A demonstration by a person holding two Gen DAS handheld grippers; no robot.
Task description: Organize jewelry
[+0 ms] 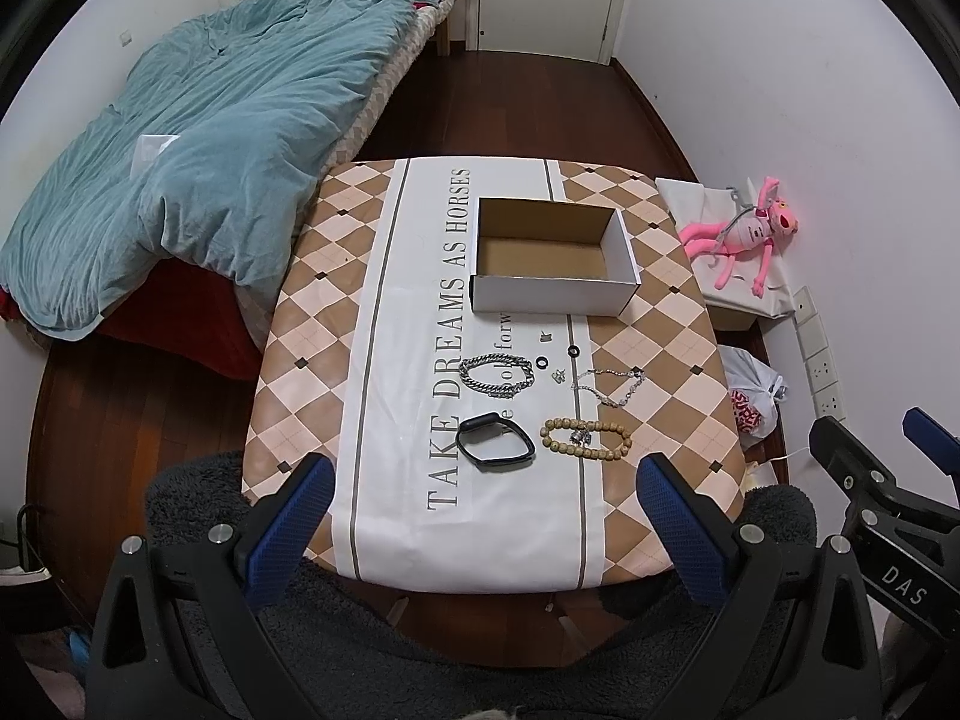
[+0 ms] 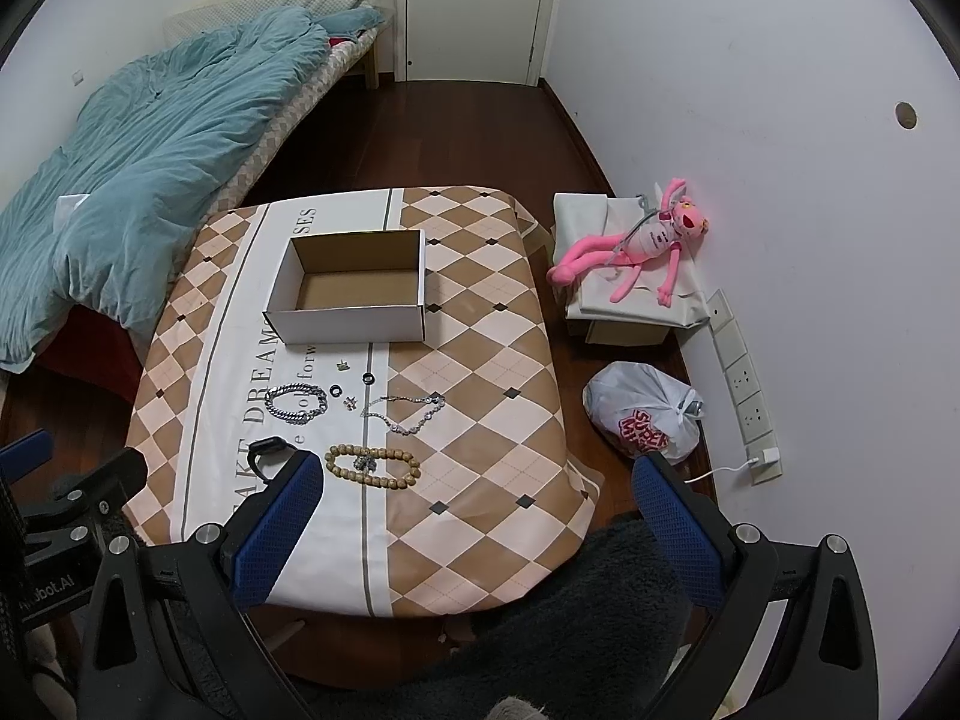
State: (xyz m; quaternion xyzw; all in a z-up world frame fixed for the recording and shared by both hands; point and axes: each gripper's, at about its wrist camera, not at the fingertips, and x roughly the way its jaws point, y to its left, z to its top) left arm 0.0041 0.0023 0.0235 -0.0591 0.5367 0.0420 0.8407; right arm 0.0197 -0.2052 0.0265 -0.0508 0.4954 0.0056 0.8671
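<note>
So far nothing is sorted: the cardboard box [image 1: 555,252] sits empty at the table's [image 1: 312,324] far side.
Chain bracelet [image 1: 495,375], beaded bracelet [image 1: 585,438], necklace [image 1: 609,385], black band [image 1: 495,450] and rings lie loose nearer; left hand-held gripper [image 1: 486,519] and right hand-held gripper [image 2: 480,519] both gape apart, holding nothing.

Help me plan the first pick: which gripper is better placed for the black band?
Left. The band lies centred between the open left gripper fingers; the right gripper sits further right, its left finger partly hiding the band.
</note>
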